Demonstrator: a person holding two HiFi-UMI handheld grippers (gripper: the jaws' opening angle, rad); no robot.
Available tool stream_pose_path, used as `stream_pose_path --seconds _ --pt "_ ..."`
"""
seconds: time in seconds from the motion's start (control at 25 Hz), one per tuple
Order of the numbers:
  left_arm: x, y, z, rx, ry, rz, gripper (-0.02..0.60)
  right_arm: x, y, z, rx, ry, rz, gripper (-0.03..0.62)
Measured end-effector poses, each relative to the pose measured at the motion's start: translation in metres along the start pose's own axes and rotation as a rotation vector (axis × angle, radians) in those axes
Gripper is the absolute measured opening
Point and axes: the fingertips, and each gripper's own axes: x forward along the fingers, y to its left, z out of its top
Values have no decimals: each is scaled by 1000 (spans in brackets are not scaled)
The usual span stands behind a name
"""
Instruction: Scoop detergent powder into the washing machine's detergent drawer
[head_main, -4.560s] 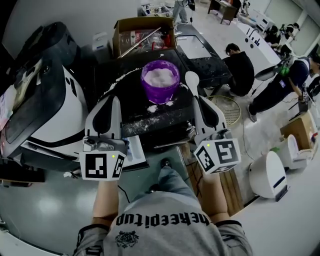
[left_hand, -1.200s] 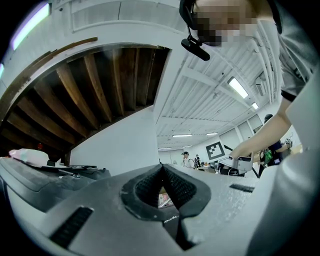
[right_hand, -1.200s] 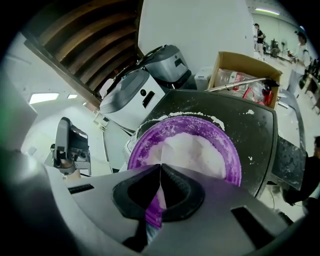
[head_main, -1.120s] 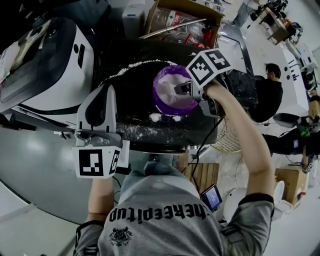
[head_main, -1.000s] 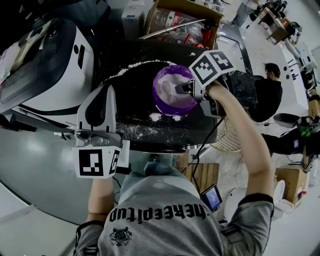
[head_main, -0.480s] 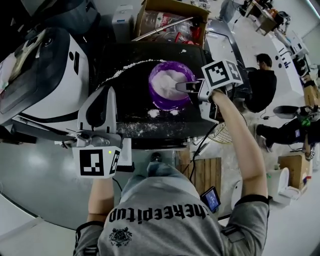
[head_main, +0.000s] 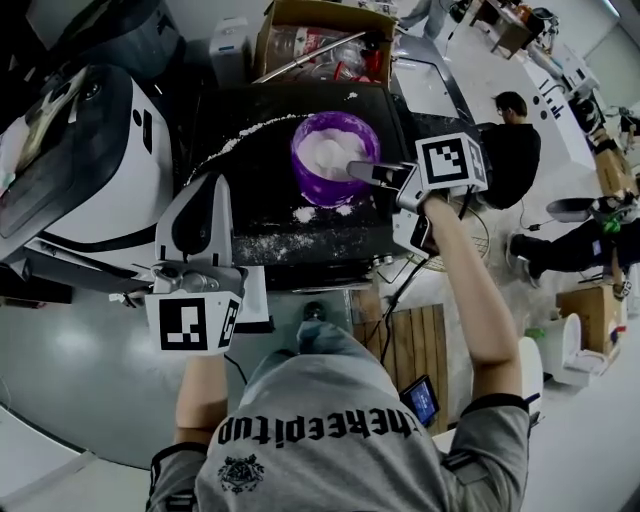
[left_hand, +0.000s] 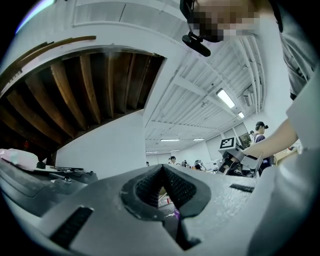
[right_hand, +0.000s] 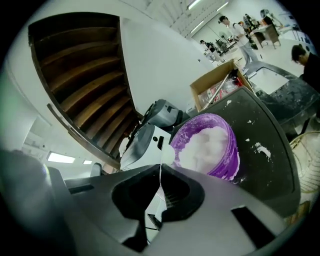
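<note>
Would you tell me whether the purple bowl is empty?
No, the purple bowl holds a heap of white powder.

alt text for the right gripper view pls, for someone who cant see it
The right gripper, jaws shut on the thin handle of a white spoon, points at a purple tub heaped with white powder. The tub sits on a dark top flecked with spilled powder.

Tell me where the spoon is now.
The spoon is clamped in the right gripper, right of centre in the head view. Its bowl reaches over the right side of the purple tub on the dark machine top.
</note>
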Motion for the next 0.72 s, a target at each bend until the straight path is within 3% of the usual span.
stream_pose_path --seconds 0.36,0.72 --pt "-32 -1 9 -3 -4 -30 3 -13 37 -28 40 -135 82 6" --pt "-80 2 20 2 -7 -33 3 -13 74 -70 15 -208 114 6"
